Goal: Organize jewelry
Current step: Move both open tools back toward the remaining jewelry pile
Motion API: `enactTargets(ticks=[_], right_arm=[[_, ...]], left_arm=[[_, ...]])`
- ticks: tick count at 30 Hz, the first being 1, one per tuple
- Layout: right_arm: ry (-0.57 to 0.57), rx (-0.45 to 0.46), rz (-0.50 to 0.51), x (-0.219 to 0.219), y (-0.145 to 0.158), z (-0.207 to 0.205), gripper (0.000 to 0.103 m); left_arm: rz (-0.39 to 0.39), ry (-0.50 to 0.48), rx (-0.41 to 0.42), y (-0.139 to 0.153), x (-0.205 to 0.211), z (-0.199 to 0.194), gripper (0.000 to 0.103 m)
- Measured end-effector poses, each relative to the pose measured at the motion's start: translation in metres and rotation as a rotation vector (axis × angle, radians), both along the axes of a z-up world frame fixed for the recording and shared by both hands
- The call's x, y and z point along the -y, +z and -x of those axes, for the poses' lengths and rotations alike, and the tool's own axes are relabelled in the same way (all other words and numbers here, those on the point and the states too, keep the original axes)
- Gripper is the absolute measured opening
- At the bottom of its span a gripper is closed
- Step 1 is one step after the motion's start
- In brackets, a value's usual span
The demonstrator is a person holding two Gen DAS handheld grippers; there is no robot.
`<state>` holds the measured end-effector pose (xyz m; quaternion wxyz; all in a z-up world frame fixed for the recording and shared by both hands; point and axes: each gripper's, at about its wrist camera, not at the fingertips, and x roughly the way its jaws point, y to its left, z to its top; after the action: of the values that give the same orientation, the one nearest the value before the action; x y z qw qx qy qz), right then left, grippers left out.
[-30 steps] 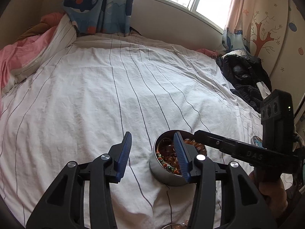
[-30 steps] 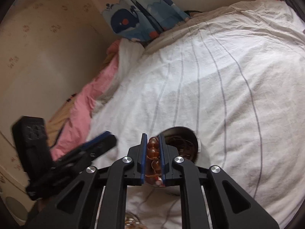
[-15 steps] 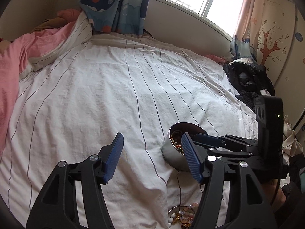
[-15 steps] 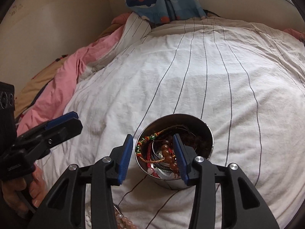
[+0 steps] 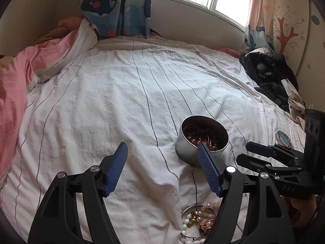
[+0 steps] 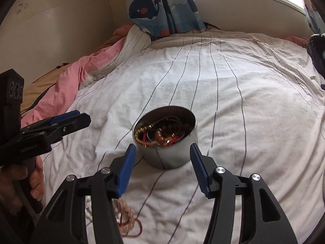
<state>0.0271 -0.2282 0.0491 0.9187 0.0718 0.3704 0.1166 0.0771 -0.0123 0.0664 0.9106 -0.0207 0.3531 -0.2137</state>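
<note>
A round steel tin (image 5: 203, 140) (image 6: 168, 142) full of beaded bracelets and cords stands on the white striped bedsheet. My left gripper (image 5: 162, 148) is open and empty, just left of the tin and nearer than it. My right gripper (image 6: 161, 150) is open and empty, its fingers held just short of the tin on either side. It also shows in the left wrist view (image 5: 249, 152) at the right. A small dish (image 5: 197, 223) of pearl and gold jewelry lies at the near edge. A pink bead bracelet (image 6: 126, 217) lies under the right gripper.
The white striped sheet (image 5: 121, 101) covers the bed. A pink quilt (image 5: 16, 81) is bunched at the left. Dark clothes (image 5: 270, 77) are piled at the right. A small round lid (image 5: 284, 139) lies right of the tin. Whale curtains (image 6: 162, 8) hang behind.
My right gripper opened and let the amber bead string fall into the tin, then drew back. Both grippers pulled back from the tin, and the near dish came into view.
</note>
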Motion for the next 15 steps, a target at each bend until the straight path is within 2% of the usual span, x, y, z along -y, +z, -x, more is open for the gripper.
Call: enactTargets(ticks=[3,6,10,15], right_arm=[[-0.033,-0.056,-0.035,0.01,-0.015,0.033,0.055],[-0.043,-0.084,-0.07,0.011,-0.026,0.055,0.055],[-0.06,-0.131,-0.144,0.01,-0.05,0.062,0.055],[-0.067,-0.093,-0.075,0.0,-0.052,0.065,0.055]], left_arm=[[-0.024,-0.003,-0.008,-0.01,0.001,0.025,0.071],[-0.016,0.016,-0.024,-0.019,-0.005,0.047,0.074],[-0.026,0.11,-0.034,-0.035,-0.018,0.066,0.08],[0.013,0.244,-0.054,-0.057,-0.033,0.068,0.082]])
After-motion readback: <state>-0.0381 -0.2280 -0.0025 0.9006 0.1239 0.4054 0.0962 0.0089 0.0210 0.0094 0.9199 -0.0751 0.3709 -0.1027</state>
